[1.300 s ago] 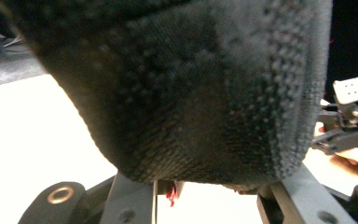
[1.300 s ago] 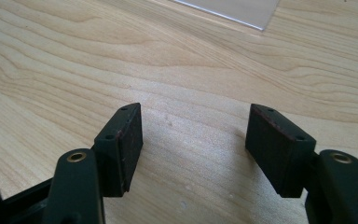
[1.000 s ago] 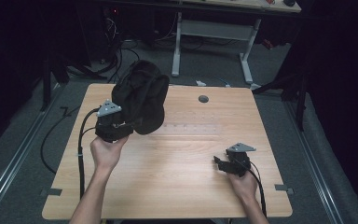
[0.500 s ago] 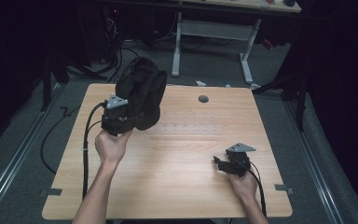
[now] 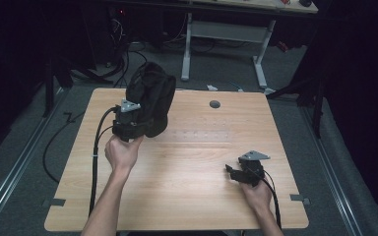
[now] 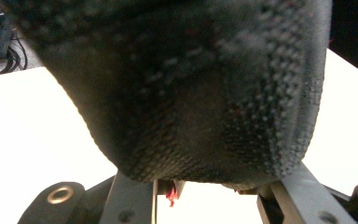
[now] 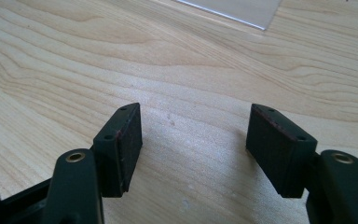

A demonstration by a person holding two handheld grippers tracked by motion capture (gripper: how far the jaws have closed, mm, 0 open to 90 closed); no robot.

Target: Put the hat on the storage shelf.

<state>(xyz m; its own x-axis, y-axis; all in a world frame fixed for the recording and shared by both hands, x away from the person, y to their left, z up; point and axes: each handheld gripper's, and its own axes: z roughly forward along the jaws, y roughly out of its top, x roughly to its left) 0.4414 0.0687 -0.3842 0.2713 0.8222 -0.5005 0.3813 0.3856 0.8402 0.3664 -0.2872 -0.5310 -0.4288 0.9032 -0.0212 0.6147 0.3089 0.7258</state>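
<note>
A black knitted cloth item [image 5: 150, 96], bulky like a cap or pouch, is held up above the far left part of the wooden table [image 5: 187, 196]. My left gripper [image 5: 139, 118] is shut on its lower edge, and a hand holds the gripper from below. In the left gripper view the knit [image 6: 186, 88] hangs close over the jaws and hides the pads; a small red thread [image 6: 171, 197] shows under it. My right gripper [image 5: 230, 172] rests low on the table at the front right. In its own view the right gripper [image 7: 193, 144] stands open over bare wood.
A round cable hole [image 5: 214, 104] sits in the table's far middle. A thick black cable [image 5: 97, 147] trails from the left gripper off the front left edge. A white desk frame [image 5: 224, 34] and tangled cables [image 5: 123, 46] stand on the floor behind.
The left hand has carried the cloth item a little to the right and farther from the person. The right gripper has stayed where it was.
</note>
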